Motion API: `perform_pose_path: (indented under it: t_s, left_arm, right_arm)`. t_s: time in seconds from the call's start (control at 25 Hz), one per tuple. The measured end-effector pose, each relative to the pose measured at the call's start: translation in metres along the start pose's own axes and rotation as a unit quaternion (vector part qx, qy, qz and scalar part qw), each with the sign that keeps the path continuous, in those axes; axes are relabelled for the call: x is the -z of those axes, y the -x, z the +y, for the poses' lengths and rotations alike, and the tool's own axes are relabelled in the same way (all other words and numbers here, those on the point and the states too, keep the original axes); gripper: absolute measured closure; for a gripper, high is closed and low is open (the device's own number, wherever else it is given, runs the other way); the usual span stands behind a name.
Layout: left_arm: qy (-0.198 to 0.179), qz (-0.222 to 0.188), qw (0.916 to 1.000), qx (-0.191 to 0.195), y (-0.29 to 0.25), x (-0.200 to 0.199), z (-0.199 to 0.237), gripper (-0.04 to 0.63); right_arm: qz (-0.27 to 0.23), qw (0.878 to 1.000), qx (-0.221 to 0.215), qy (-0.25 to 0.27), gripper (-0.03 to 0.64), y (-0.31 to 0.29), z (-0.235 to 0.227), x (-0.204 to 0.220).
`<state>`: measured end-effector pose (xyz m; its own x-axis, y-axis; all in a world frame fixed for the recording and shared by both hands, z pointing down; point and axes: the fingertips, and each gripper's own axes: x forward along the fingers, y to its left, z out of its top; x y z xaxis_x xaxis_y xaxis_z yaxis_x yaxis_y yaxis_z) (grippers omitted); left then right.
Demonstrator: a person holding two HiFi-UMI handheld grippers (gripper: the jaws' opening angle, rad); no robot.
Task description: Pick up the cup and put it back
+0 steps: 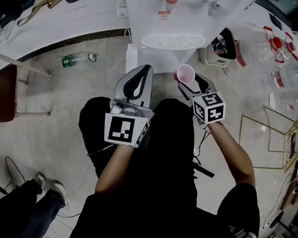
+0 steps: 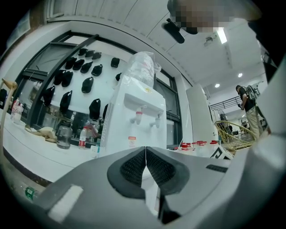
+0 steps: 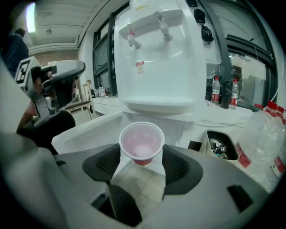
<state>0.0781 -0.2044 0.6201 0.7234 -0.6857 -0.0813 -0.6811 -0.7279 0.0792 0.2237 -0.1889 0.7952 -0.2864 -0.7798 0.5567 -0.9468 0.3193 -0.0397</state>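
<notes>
cup (image 3: 142, 143) upright in right claw (image 3: 142, 153)

Head view: water dispenser (image 1: 172, 19) cut off by the top edge; a bystander's legs (image 1: 23, 209) run off the lower left. I can't see the cup (image 1: 185, 74) base behind the right gripper (image 1: 189, 85). Dispenser sticker (image 3: 140, 67) print is too small to read.

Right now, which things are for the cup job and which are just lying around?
For the job: cup, right gripper holding it.
Just lying about: bottle on the floor, bin, chair, left gripper, shut and empty.
</notes>
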Motion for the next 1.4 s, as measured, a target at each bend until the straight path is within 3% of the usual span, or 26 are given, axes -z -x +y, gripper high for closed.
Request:
perform_pose_path:
  t_s: [0.28,0.68,0.92,1.4]
  left_arm:
    - [-0.002,0.000,1.0000,0.009,-0.004,0.005,-0.007,0.588]
    - [0.005,-0.004,1.0000,0.005,-0.004,0.005,-0.001,0.588]
    - [0.009,-0.002,0.9999,0.006,-0.004,0.007,-0.003,0.588]
    - [0.013,-0.005,0.9999,0.003,-0.002,0.007,-0.005,0.588]
  right_arm:
    - [-0.015,0.999,-0.020,0.028,0.337,0.038,0.008,-0.041]
    - [-0.072,0.997,0.023,0.028,0.339,0.058,-0.035,-0.114]
    - [-0.070,0.996,0.044,0.026,0.338,0.041,-0.057,-0.130]
    - [-0.056,0.997,0.043,0.011,0.337,0.012,-0.069,-0.144]
